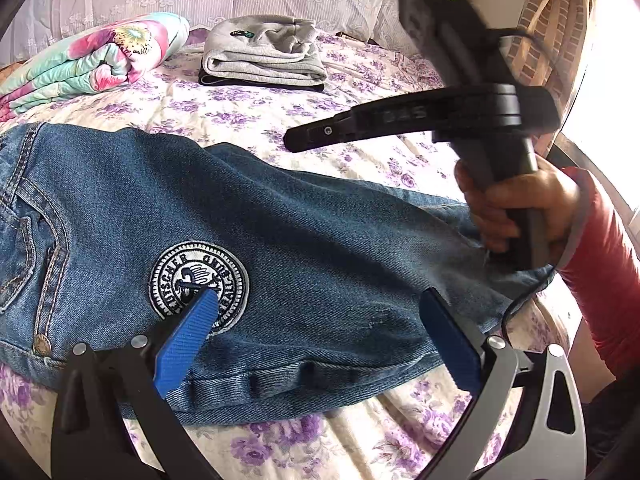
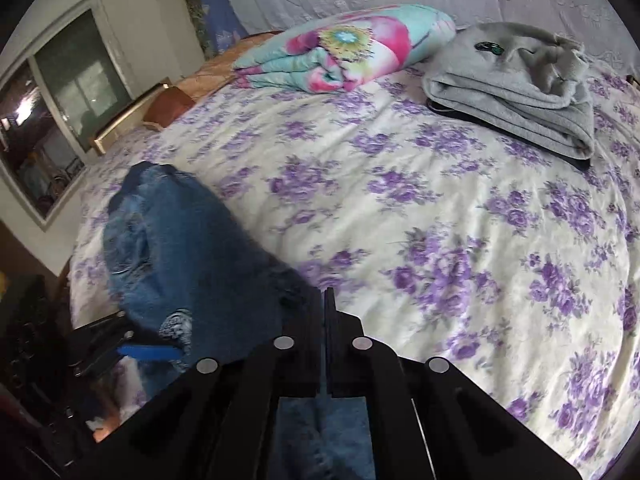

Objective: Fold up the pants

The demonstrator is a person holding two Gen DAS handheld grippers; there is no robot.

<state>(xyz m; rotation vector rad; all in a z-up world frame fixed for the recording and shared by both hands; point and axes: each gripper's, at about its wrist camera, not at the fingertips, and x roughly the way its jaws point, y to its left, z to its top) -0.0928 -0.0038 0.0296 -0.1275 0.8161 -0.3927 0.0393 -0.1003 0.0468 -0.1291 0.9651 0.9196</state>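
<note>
Blue jeans (image 1: 280, 240) with a round white patch (image 1: 200, 280) lie across the bed. My left gripper (image 1: 320, 304) is open, its blue pads (image 1: 188, 336) just above the jeans near the patch, holding nothing. My right gripper (image 1: 296, 140) hovers above the jeans, held by a hand, its jaws together. In the right wrist view the right gripper (image 2: 324, 296) is shut with nothing between its fingers, and the jeans (image 2: 180, 248) lie below and to the left of it.
The bed has a floral purple sheet (image 2: 440, 220). A folded grey garment (image 1: 264, 52) on a dark one and a rolled colourful quilt (image 1: 92, 60) lie at the far side. A wooden bedside table (image 2: 168, 104) and a window (image 2: 60, 100) are to the left.
</note>
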